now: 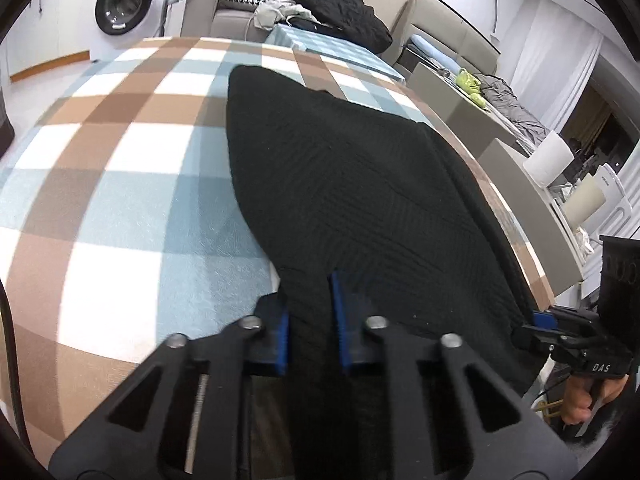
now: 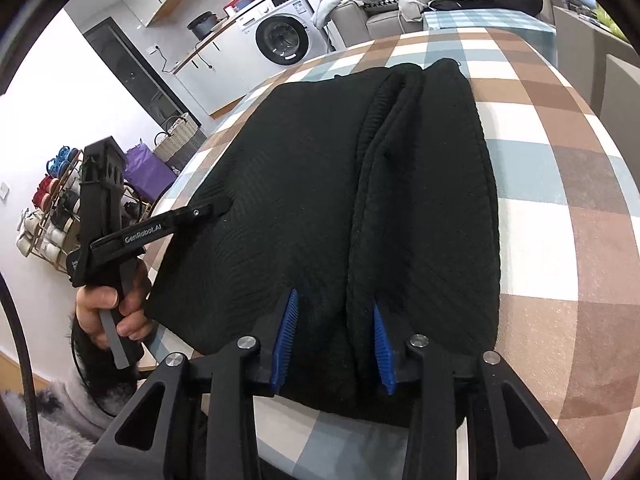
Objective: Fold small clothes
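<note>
You are working in a lived-in home, an open living and laundry area. At the upper left of your left wrist view stands a front-loading washing machine (image 1: 124, 2), with a beige sofa (image 1: 224, 12) heaped with clothes beside it. At the left edge of your right wrist view, a shoe rack (image 2: 48, 216) and woven basket (image 2: 176, 140) line the wall.

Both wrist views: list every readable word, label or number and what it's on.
"GenRoboLAI": on the black side bar of the left gripper, right wrist view; last letters uncertain.
"DAS": on the body of the right gripper, left wrist view; may be part of a longer word.
Washing machine: panel markings and stickers too small to read.
White appliance: label too blurred to read.
Nothing readable on the black garment.
</note>
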### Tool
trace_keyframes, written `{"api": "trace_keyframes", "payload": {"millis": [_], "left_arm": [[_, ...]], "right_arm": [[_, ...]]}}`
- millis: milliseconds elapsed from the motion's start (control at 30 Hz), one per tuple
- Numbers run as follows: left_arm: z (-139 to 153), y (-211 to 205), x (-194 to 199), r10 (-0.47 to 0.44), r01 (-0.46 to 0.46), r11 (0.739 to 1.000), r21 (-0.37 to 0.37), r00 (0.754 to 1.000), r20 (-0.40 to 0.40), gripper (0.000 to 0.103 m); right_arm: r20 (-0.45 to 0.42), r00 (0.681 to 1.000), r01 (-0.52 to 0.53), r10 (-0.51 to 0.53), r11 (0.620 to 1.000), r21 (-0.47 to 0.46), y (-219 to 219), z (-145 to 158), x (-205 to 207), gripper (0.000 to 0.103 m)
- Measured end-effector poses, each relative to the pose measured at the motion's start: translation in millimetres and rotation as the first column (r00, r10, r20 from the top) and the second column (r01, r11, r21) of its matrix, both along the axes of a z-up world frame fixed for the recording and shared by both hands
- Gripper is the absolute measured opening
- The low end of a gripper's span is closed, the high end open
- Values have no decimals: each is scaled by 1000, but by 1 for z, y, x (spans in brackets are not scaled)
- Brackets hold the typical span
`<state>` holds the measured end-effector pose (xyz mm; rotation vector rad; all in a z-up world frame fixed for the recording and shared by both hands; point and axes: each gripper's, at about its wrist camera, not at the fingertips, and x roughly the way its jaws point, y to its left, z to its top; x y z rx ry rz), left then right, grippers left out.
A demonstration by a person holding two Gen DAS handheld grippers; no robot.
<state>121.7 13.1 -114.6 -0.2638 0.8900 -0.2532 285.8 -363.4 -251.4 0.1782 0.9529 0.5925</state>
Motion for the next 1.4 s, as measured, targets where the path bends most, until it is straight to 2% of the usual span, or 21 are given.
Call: {"api": "trace_keyframes", "payload": {"millis": [67,200,533,667,767,833,900,1000,1100,1167,1200,1267,1400], "left_arm": [[1,5,0,-2,2,1000,-8,1000,4,9],[-1,17,1,6,-6,1000,-12,1000,7,9],[5,68,-12,63,-63,998,18,998,4,9],[5,73,-14,77,-76,996,48,997,-20,20],[10,74,-16,80,-79,995,56,997,-19,22],[15,74,-19,91,-91,993,73,996,-7,31],[20,75,-23,96,-98,992,83,995,18,56],[29,75,-29,92,-96,992,85,994,51,58],[34,76,-32,93,-98,992,78,994,60,58],[35,77,-33,99,-103,992,72,993,57,58],[35,77,-32,99,-103,993,66,994,53,58],[33,76,-31,94,-97,993,60,995,45,58],[35,73,-33,84,-87,995,57,995,51,58]], "right_arm": [[8,1000,-4,4,1000,-9,3,1,-1,42],[21,1000,-20,20,1000,-8,15,-2,2,42],[12,988,-152,152,988,8,57,-2,3,43],[12,997,-80,80,996,31,48,0,29,43],[5,1000,-8,8,998,59,44,1,56,43],[-2,1000,21,-21,997,72,44,1,71,42],[-7,999,54,-54,995,85,47,2,87,42],[2,994,112,-112,993,46,46,6,101,42],[30,991,131,-131,991,-4,41,9,99,36],[65,990,130,-124,987,-94,42,8,90,18],[72,990,126,-119,987,-101,41,8,86,17],[67,991,118,-113,991,-66,39,8,83,17],[-46,995,89,-85,990,108,31,4,95,22]]}}
